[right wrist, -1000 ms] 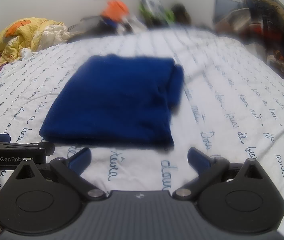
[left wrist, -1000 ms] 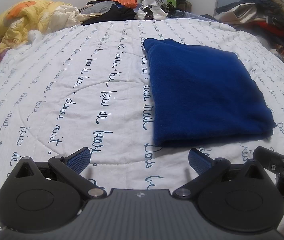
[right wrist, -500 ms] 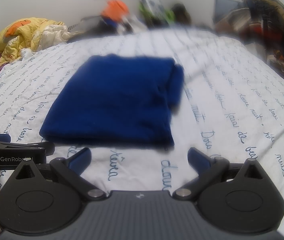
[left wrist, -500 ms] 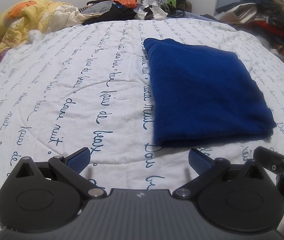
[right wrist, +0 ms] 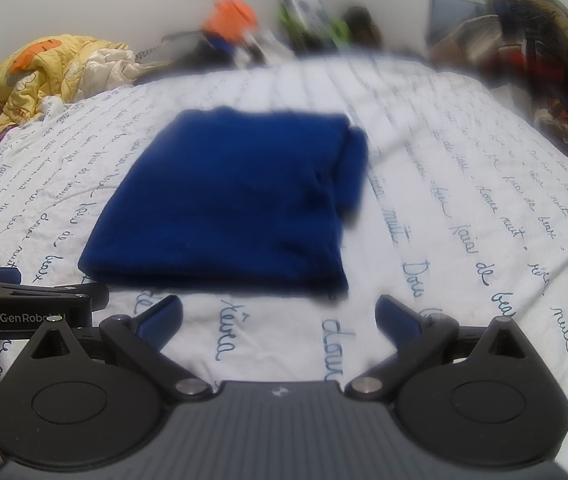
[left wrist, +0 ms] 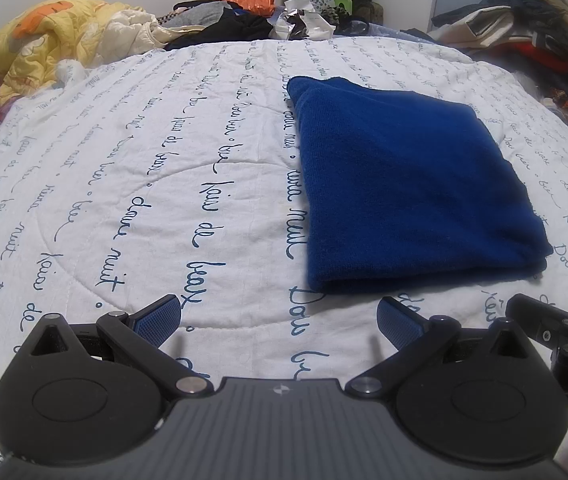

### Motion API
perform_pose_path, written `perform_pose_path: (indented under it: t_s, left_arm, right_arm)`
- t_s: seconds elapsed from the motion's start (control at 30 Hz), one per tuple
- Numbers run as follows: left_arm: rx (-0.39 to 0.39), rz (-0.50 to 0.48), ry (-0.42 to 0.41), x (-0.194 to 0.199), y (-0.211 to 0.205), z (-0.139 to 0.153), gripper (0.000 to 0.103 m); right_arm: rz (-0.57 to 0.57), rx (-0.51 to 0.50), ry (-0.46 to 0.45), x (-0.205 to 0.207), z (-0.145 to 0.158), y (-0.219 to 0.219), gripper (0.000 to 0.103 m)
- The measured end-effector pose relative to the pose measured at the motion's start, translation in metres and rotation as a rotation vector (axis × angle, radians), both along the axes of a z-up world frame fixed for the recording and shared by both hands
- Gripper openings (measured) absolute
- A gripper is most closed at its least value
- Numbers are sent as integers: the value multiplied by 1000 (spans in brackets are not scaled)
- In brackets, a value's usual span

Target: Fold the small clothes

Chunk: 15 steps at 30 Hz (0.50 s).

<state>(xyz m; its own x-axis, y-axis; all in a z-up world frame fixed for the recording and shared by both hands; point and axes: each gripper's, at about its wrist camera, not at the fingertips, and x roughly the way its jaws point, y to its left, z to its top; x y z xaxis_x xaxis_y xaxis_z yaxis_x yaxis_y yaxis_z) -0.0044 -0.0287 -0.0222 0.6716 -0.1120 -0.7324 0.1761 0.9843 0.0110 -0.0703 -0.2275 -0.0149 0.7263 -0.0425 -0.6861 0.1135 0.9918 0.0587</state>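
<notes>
Nothing has moved since a moment ago; both grippers stay low over the bed (left wrist: 132, 184). A blue cloth (left wrist: 411, 196) lies folded flat on the white cover with blue writing. The left gripper (left wrist: 280, 316) has its fingers spread wide apart and holds nothing; the cloth is ahead of it, to its right. The right gripper (right wrist: 280, 314) is spread wide too, just in front of the cloth's near edge. Piled clothes (left wrist: 44, 40) sit far back.

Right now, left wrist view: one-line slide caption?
Open left gripper hovers over the script-print quilt, short of the folded blue garment.
</notes>
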Motion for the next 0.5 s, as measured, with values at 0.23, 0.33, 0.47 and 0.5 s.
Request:
perform_pose_path:
  t_s: [0.23, 0.33, 0.47, 0.5]
  left_arm:
    - [0, 2, -4, 1, 1, 0, 103]
    - [32, 4, -22, 0, -2, 1, 103]
    - [44, -5, -38, -2, -5, 2, 103]
    - [44, -6, -39, -2, -4, 2, 103]
  right_arm:
    - [1, 1, 1, 0, -1, 0, 103]
    - [3, 1, -1, 0, -3, -1, 103]
    - [3, 2, 0, 0, -3, -1, 103]
    - [2, 3, 0, 0, -3, -1, 103]
